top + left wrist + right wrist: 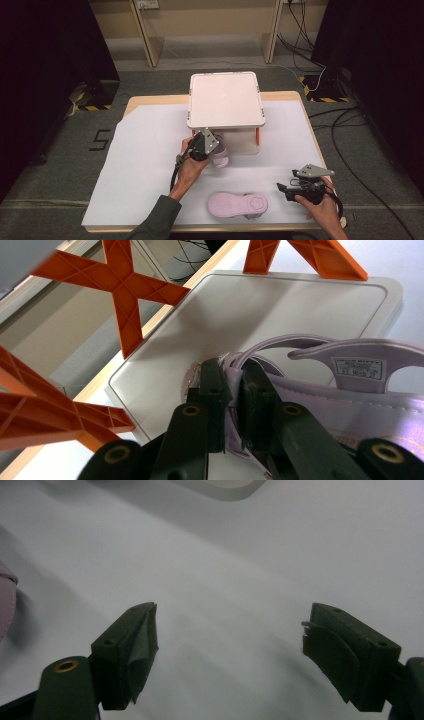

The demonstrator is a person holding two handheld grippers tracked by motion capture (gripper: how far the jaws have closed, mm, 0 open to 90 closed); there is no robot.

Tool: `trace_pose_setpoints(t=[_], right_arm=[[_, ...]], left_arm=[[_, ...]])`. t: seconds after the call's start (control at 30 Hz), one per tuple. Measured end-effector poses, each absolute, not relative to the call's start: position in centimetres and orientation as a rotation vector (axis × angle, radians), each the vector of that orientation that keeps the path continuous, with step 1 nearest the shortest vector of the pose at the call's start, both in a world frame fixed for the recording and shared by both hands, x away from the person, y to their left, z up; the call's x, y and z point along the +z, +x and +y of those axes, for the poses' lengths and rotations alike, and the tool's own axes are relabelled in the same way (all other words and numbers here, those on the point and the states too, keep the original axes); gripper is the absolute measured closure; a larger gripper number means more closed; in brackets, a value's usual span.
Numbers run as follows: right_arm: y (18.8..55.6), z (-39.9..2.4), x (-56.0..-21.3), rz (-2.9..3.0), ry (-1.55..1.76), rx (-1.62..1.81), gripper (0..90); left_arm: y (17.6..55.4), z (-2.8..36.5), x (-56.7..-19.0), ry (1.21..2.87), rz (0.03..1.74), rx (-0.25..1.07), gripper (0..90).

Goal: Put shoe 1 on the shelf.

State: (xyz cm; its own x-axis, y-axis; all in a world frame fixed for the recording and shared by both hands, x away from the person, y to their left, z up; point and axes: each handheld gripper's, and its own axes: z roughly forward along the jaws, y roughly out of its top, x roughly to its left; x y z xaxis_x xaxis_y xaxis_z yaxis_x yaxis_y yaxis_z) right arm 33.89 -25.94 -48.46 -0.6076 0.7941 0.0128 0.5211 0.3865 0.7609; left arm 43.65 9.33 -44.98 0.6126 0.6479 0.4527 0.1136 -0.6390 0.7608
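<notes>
Gripping lilac sandal [320, 390] at rack [226, 100] – left gripper [231, 390] | right gripper [230, 645] wide apart, idle

held sandal [320, 390]: cut off at right edge | rack [226, 100]: lower shelf mostly hidden under top

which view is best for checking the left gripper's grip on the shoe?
Left gripper view: the left gripper has its jaws pinched on the lilac shoe edge, close up. The high view shows that shoe mostly hidden behind the gripper, under the shelf.
</notes>
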Motion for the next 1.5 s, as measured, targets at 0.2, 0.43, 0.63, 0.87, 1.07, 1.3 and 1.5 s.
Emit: trace_pose_setpoints(t=[0.2,0.43,0.63,0.87,1.07,1.3,1.5], right_arm=[[33.9,-25.9,-48.5,2.298,1.144,1.069,21.6],[33.9,-25.9,-48.5,2.297,1.147,1.076,21.6],[33.9,-25.9,-48.5,2.303,1.142,1.069,21.5],[33.9,-25.9,-48.5,2.303,1.141,1.074,21.5],[33.9,-25.8,-48.5,2.306,1.135,1.069,21.5],[33.8,-25.9,-48.4,2.304,1.132,1.074,21.5],[33.8,-25.8,-48.4,2.305,1.133,1.076,21.5]], left_arm=[[44.0,9.3,-45.0,2.137,0.578,0.996,82.0],[43.9,9.2,-45.6,2.16,0.547,0.99,77.8],[43.9,10.0,-45.3,2.101,0.675,0.961,48.8],[42.9,10.7,-44.8,2.025,0.729,0.885,37.0],[41.1,11.6,-44.0,1.934,0.806,0.745,27.9],[39.3,12.3,-44.4,1.862,0.89,0.573,19.4],[38.8,12.0,-46.2,1.911,0.922,0.534,16.6]])
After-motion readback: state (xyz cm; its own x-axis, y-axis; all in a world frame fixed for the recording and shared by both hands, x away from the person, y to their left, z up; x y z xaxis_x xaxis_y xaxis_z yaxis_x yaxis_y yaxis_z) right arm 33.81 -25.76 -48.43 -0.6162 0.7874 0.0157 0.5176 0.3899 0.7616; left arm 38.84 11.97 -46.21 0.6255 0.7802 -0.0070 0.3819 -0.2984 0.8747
